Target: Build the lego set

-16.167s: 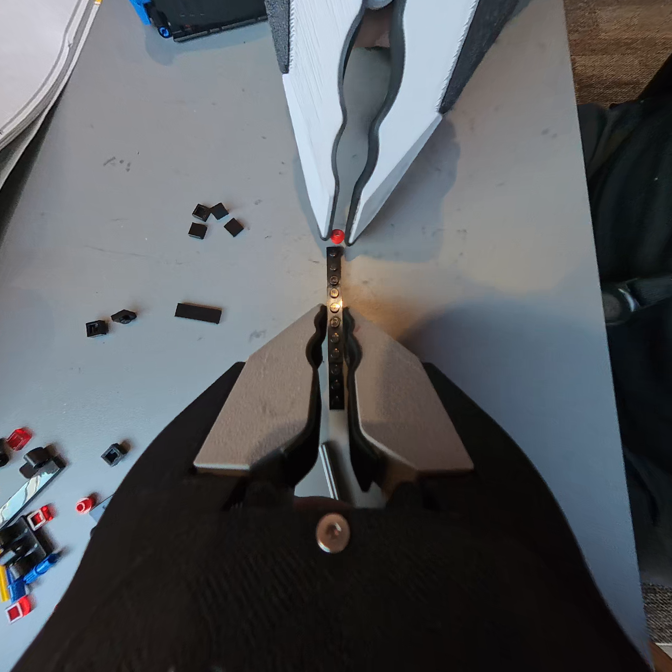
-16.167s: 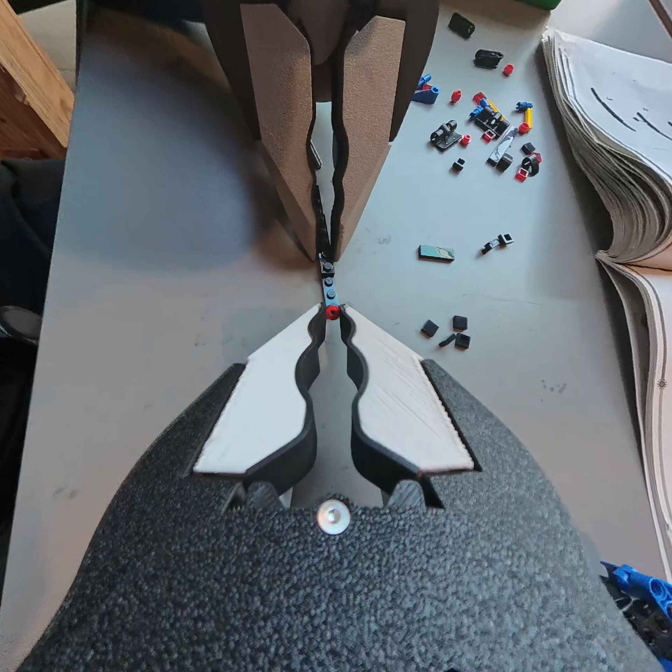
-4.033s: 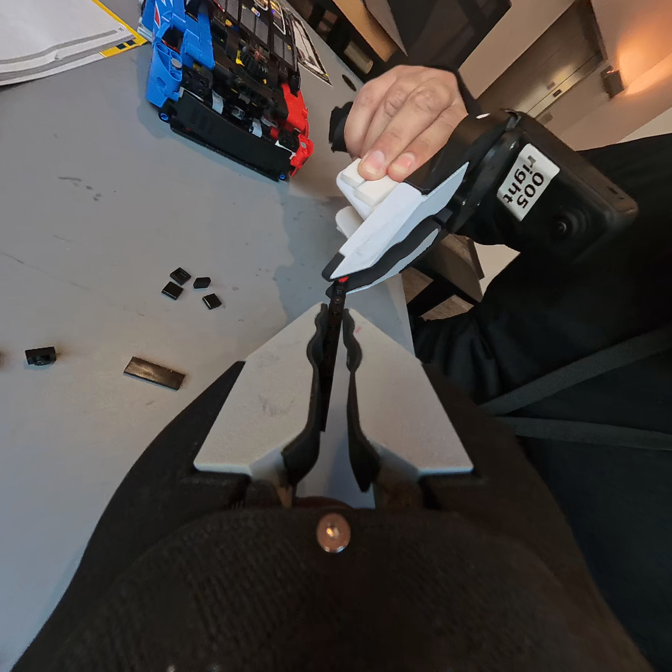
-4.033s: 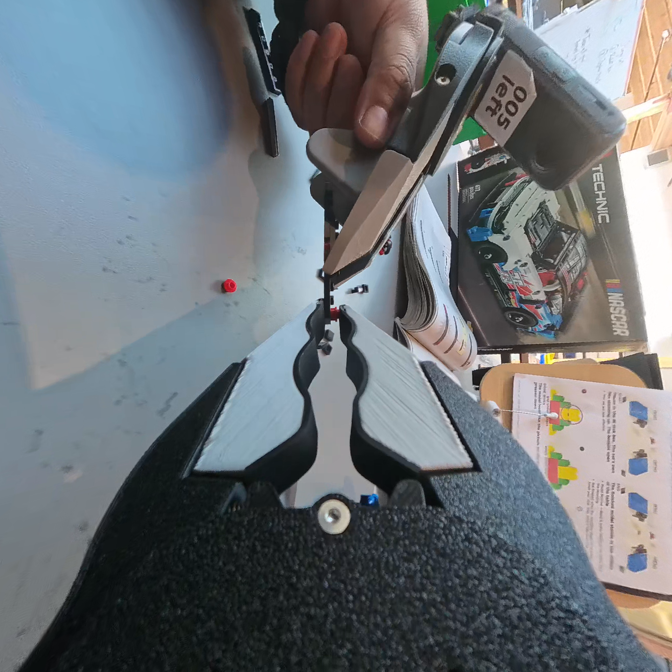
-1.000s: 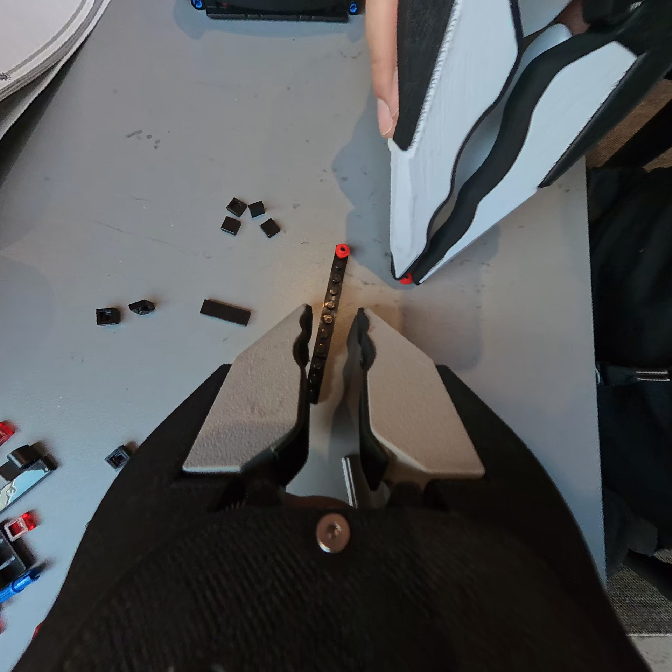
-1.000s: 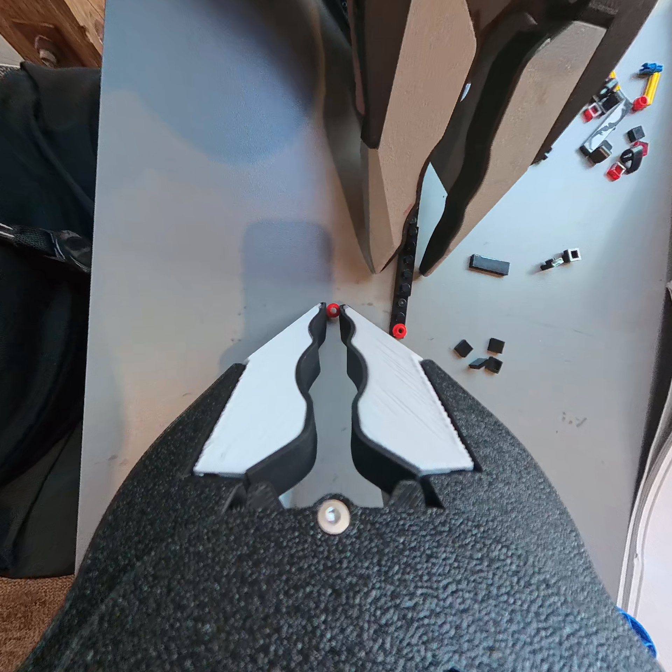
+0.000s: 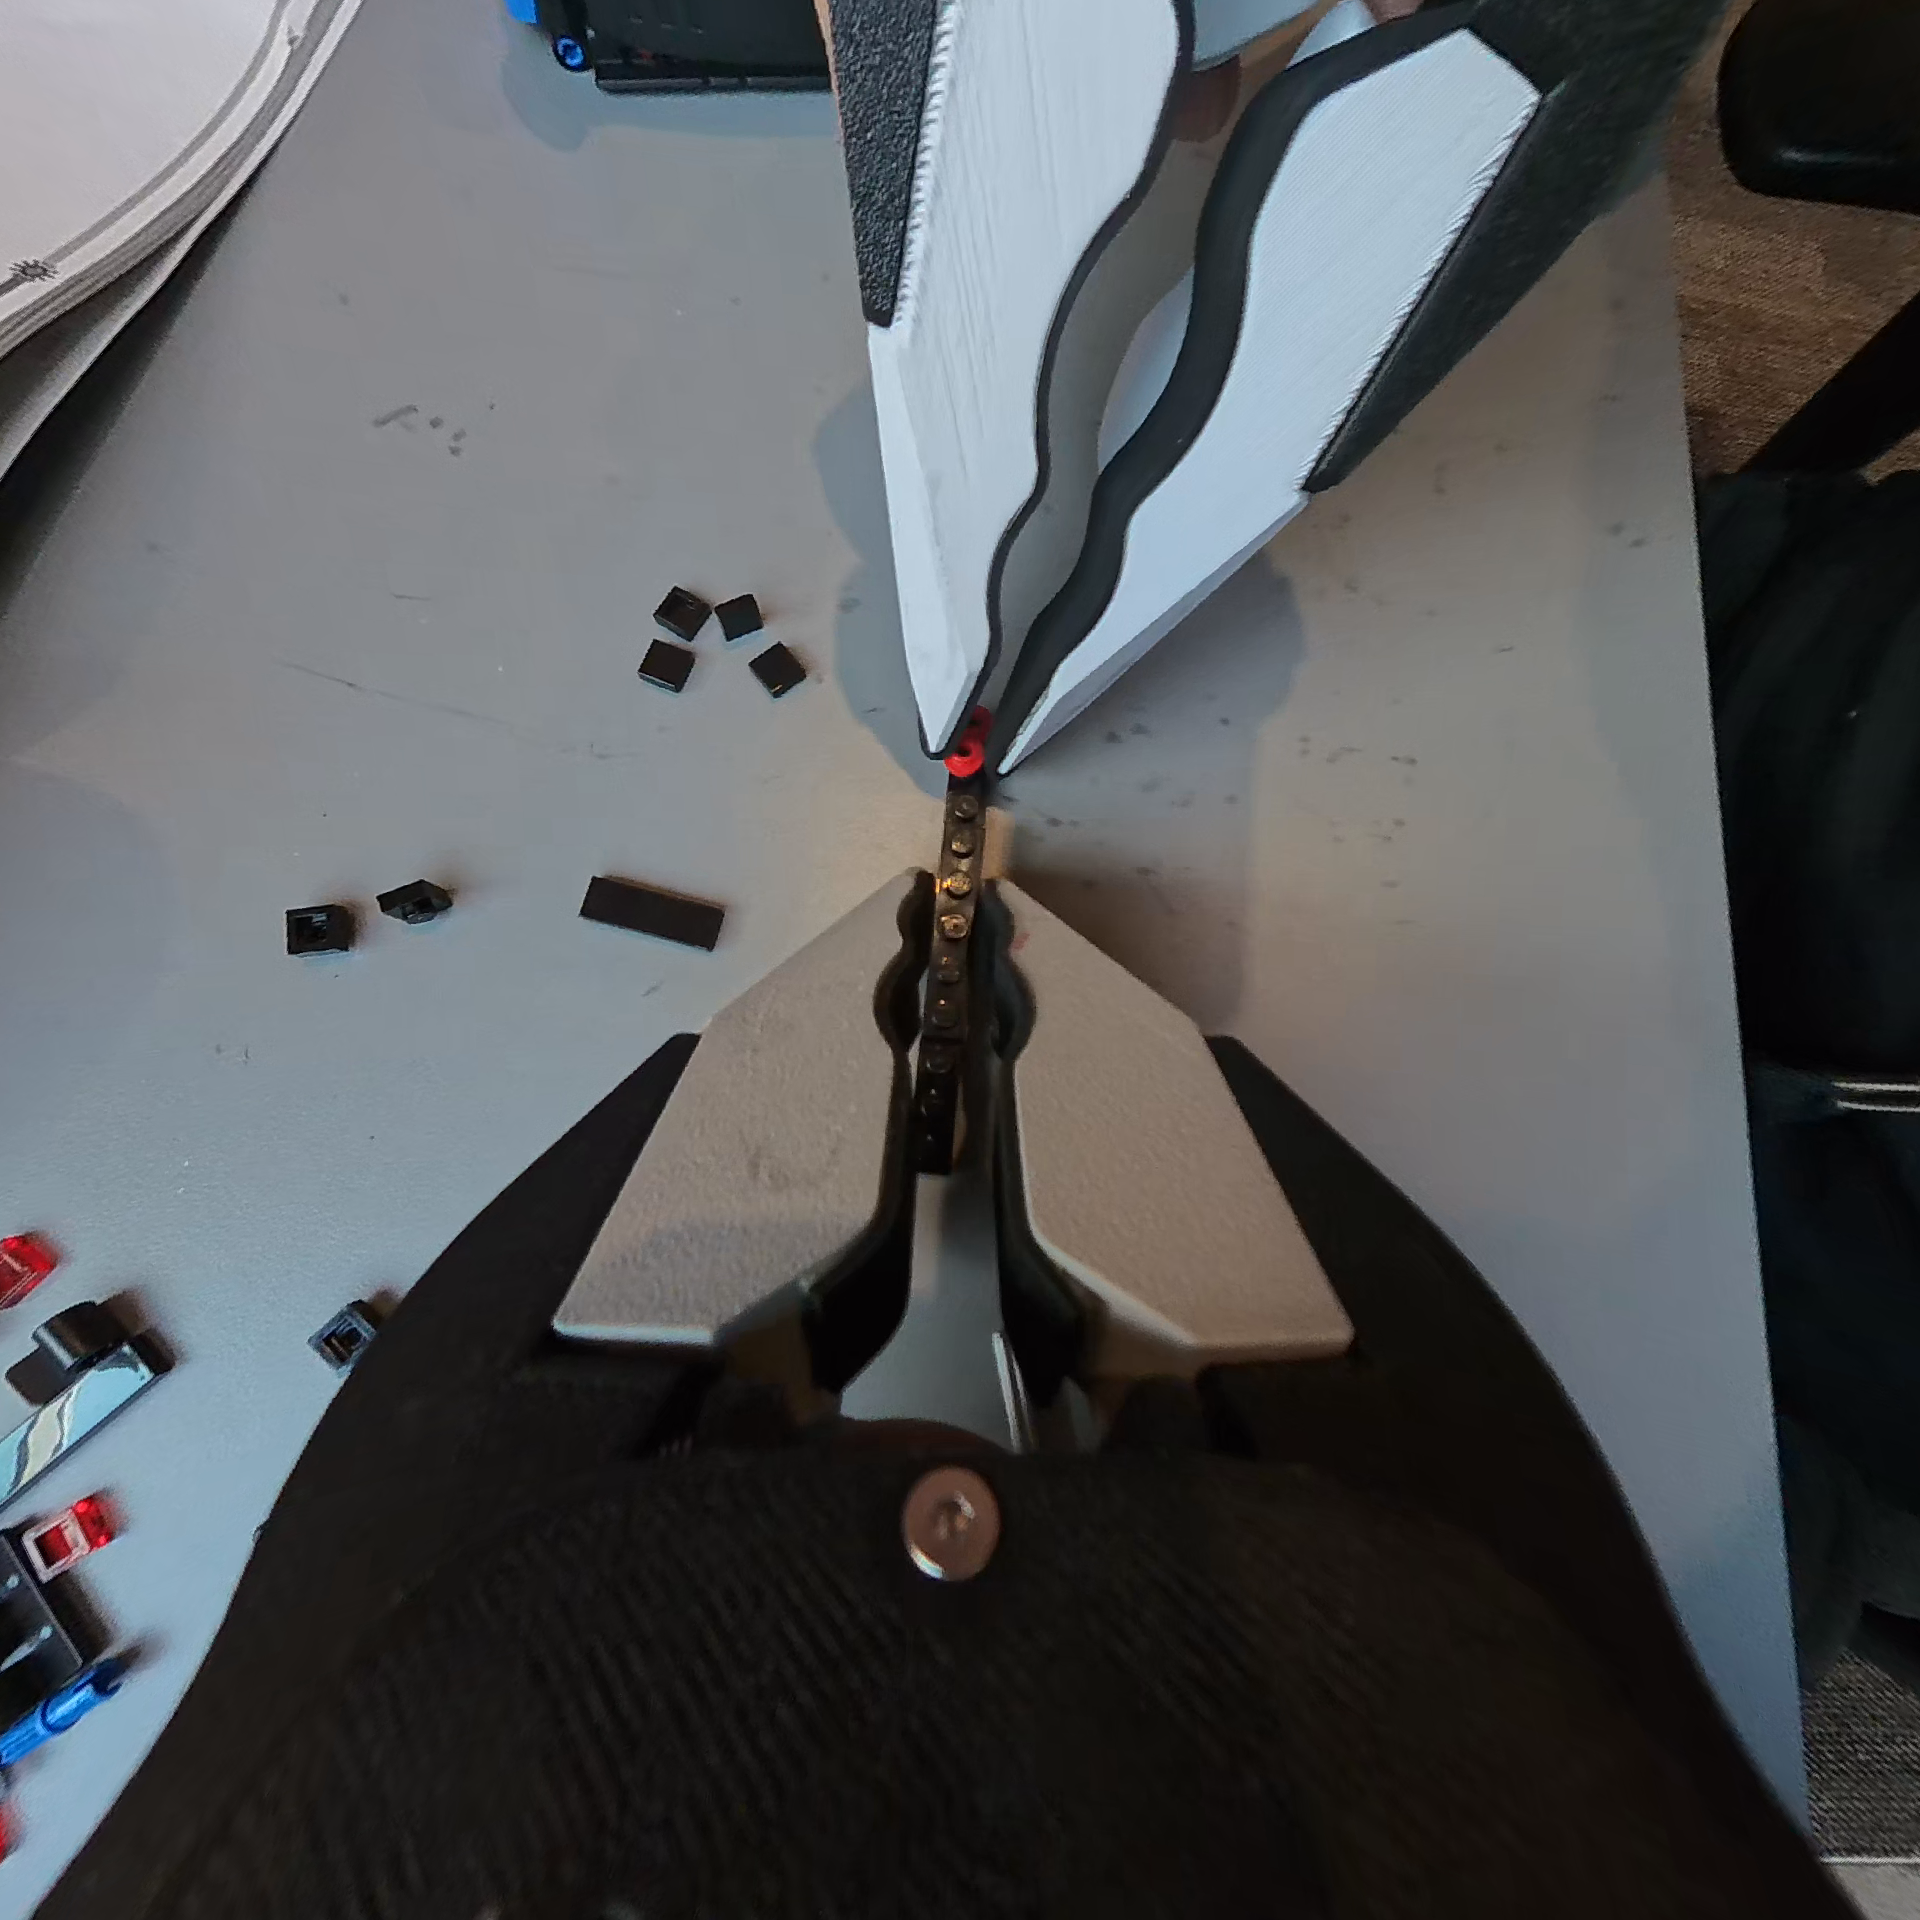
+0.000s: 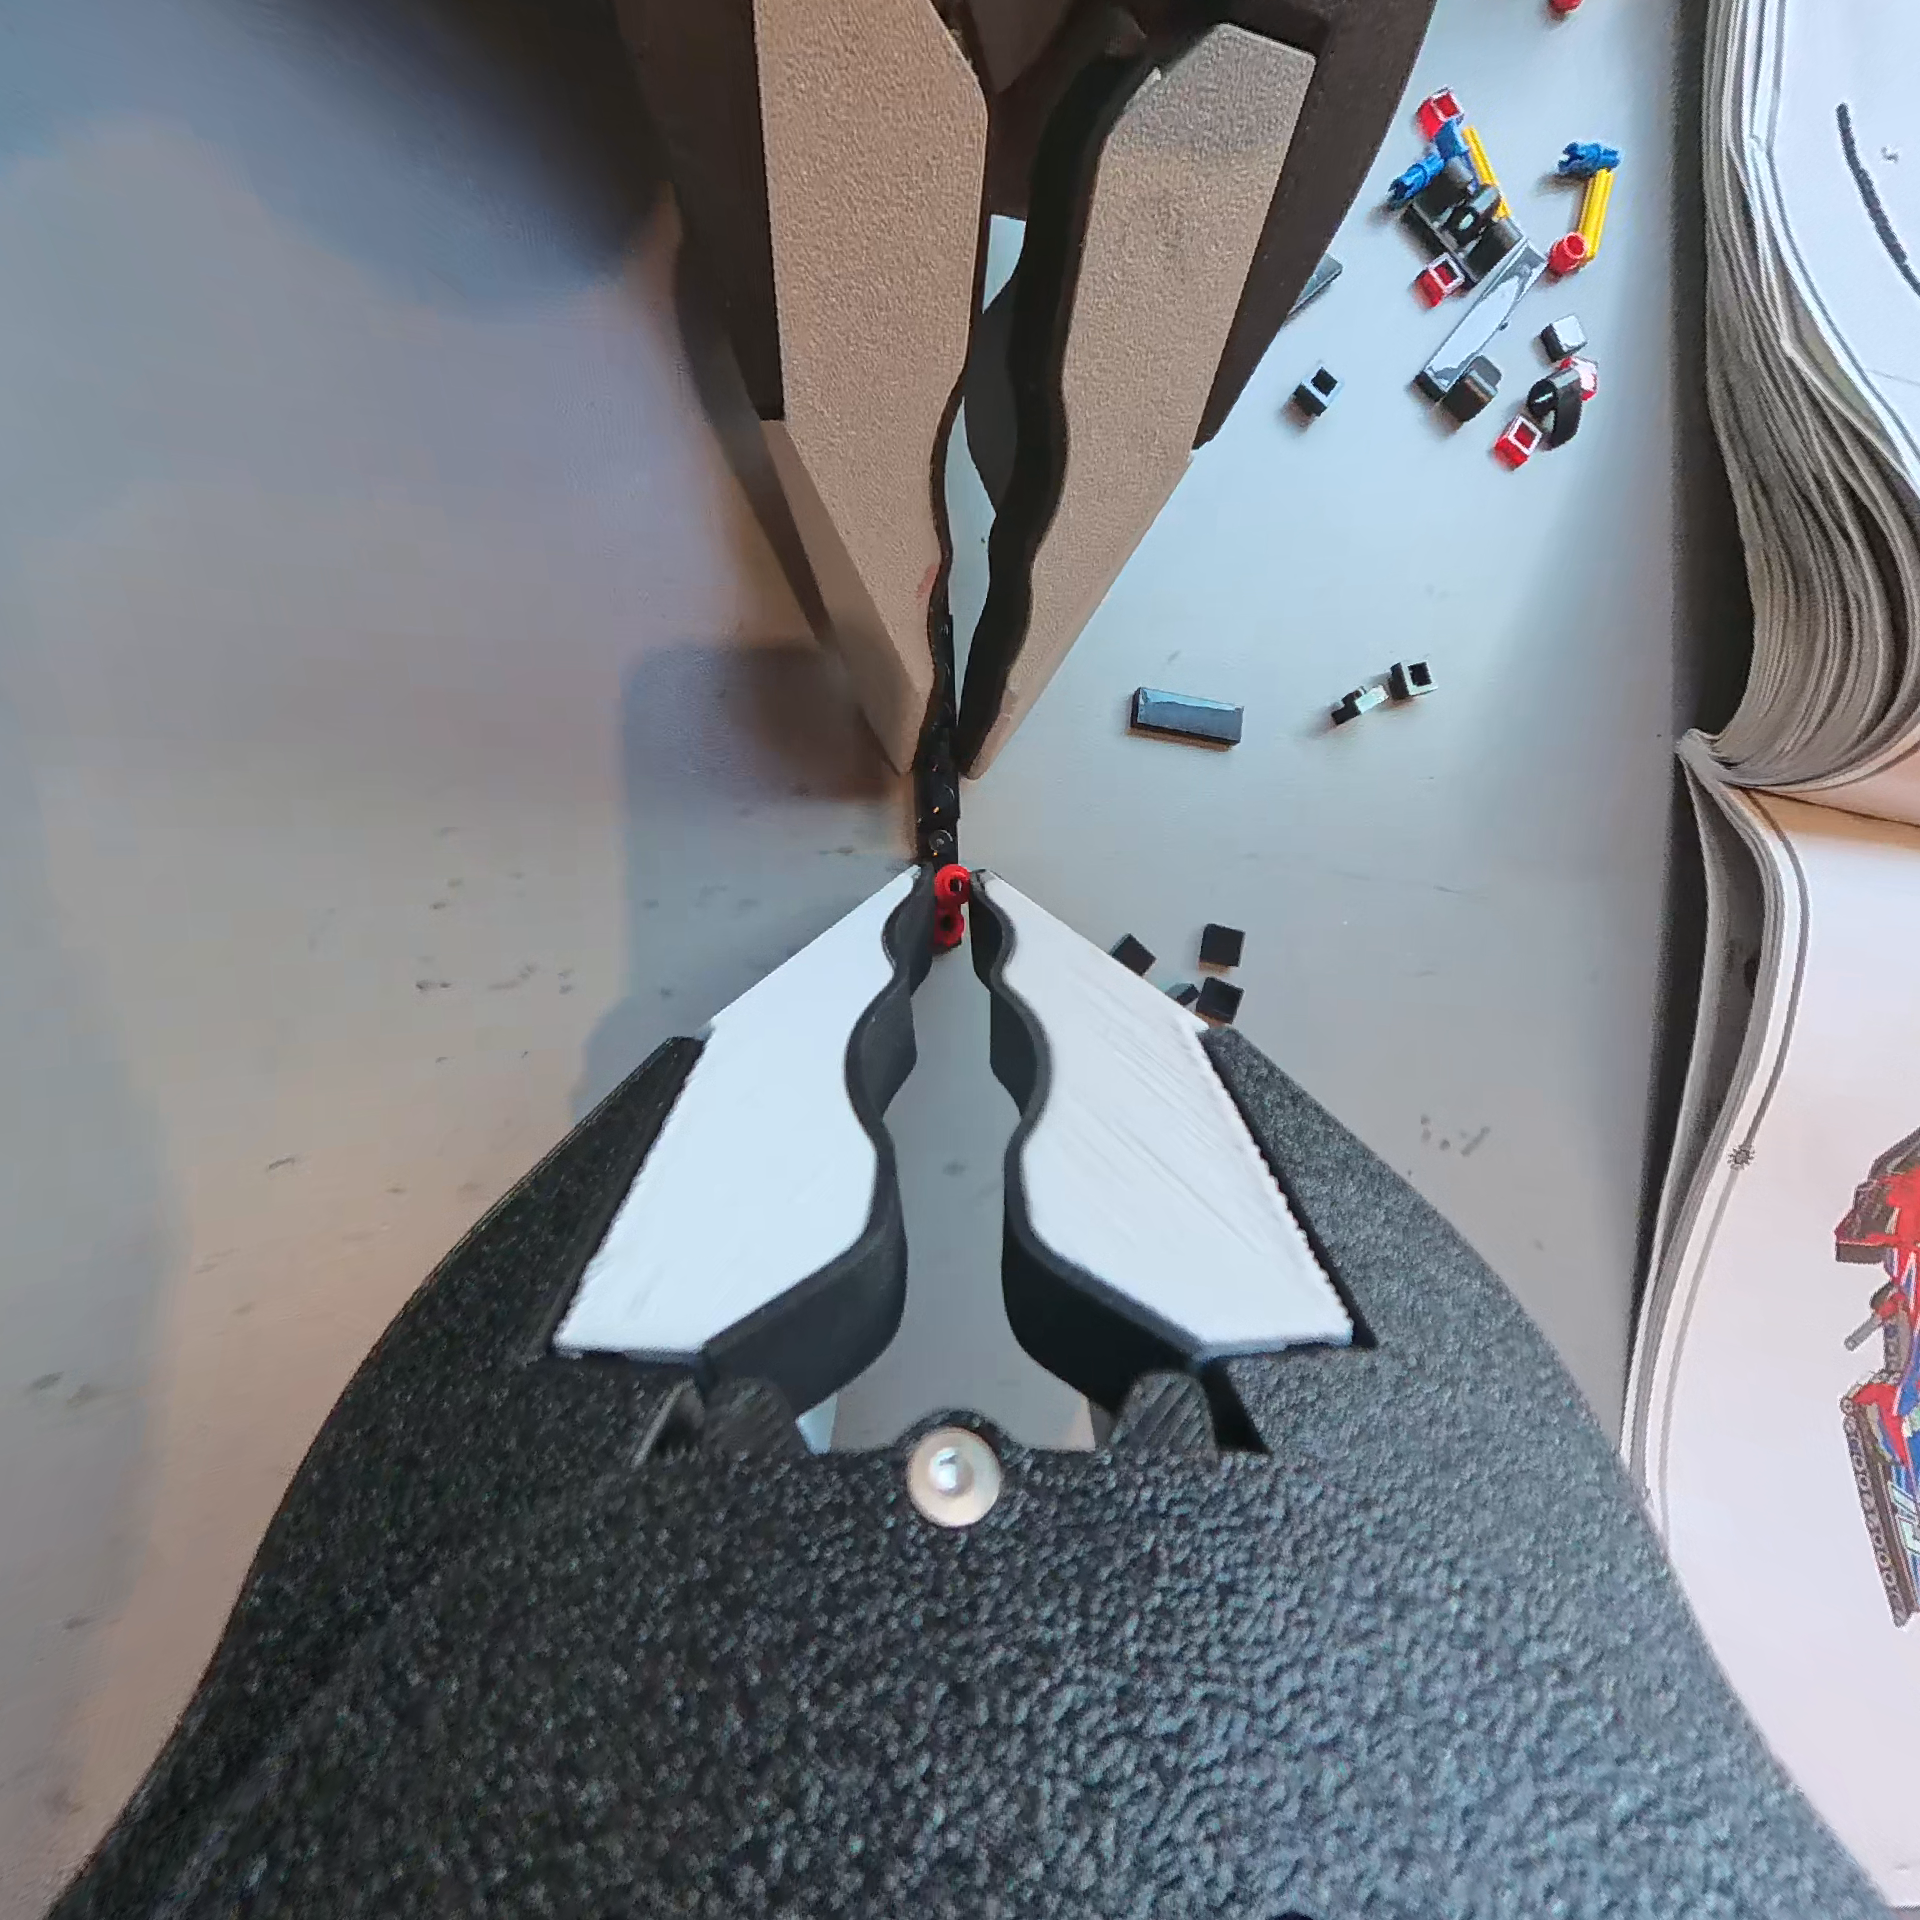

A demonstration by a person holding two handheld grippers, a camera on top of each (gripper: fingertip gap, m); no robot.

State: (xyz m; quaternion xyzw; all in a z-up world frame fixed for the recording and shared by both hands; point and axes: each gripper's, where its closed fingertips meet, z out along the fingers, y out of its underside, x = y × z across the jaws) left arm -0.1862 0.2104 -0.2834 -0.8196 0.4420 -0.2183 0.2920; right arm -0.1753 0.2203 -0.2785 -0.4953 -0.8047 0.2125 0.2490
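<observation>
We see the left hand-held gripper [image 7: 958,894] clamped on a thin black studded strip [image 7: 951,977] just above the matte grey surface [image 7: 416,499]. The right hand-held gripper [image 8: 948,883] — ridged white fingers — pinches a small round red stud [image 8: 948,902] at the strip's far end, beside another red stud [image 8: 950,881].

Both wrist views looked steeply down at the grey desk [image 7: 312,312] from close above. They faced each other across the long black plate [image 7: 951,966]. The left view saw the right gripper [image 7: 971,743] just beyond the plate; the right view saw the left gripper [image 8: 940,769] likewise. Both shared the plate and the four small black tiles [image 7: 717,639] beside it.
</observation>
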